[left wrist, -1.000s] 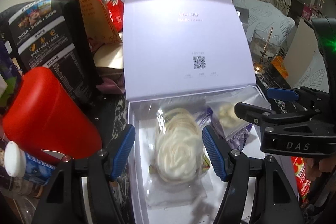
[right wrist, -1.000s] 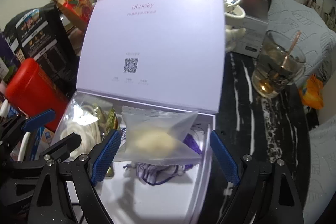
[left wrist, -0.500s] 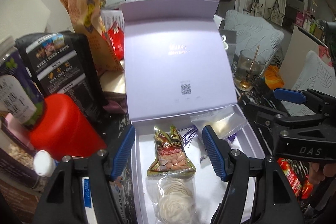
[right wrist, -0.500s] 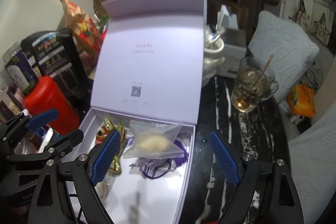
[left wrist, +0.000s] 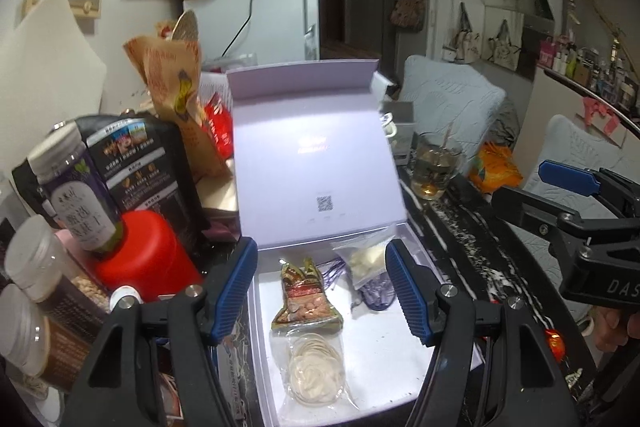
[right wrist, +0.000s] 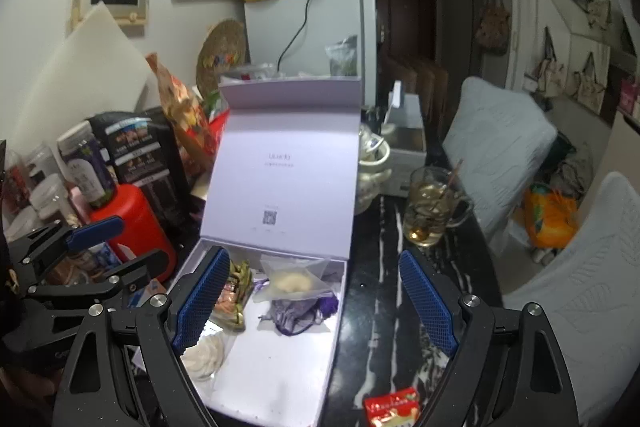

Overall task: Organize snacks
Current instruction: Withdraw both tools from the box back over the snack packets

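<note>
Both the left gripper (left wrist: pixel 322 291) and the right gripper (right wrist: pixel 316 301) are held spread, empty. Beside the open lilac cardboard box (right wrist: pixel 280 383), a small red snack packet (right wrist: pixel 392 407) is seen; it is judged light and crinkly, best pinched at its edge.

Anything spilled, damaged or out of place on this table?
Nothing looks spilled or damaged. One red snack packet lies outside the open lavender box on the dark table, by its near right corner; both grippers are open, empty.
</note>
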### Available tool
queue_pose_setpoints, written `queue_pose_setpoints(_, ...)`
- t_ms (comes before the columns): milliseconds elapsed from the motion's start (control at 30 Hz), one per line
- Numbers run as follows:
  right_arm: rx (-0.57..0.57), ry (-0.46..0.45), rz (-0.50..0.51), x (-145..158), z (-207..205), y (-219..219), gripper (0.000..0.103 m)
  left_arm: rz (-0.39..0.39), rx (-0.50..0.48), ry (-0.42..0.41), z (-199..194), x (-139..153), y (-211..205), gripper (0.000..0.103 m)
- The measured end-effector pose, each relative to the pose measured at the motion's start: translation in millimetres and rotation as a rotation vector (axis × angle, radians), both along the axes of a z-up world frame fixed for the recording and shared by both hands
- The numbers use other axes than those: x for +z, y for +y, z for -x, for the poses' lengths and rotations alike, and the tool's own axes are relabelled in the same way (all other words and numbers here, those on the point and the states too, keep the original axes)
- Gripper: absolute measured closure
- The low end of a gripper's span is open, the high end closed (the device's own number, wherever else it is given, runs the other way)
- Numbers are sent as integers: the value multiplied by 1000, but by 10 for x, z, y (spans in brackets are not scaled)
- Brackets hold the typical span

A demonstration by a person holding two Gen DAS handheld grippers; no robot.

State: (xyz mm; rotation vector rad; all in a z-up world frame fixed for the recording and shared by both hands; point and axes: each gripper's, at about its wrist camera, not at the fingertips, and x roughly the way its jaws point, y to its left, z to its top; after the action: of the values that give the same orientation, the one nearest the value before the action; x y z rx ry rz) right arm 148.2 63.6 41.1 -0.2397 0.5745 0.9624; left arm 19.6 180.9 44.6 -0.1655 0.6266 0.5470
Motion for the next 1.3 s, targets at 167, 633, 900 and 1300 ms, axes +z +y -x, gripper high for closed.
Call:
queue_pose_setpoints(167,-26,-59,-38,195,217,-290,13,-32,-22,-24,112,145,-195,20)
queue_pose_setpoints(633,-86,-125,-133,471,680,-1102,0,-119,-105,-110,485,446,-748,3)
queue_pose_setpoints(900,-112,-132,-145,475,927,-1461,0,-100,-177,-115,613,435,-1048,2)
queue_pose_setpoints(1300,-192,-127,-134,228,1249,-1992,0,-52,-303,-69,647,183,-1496,2)
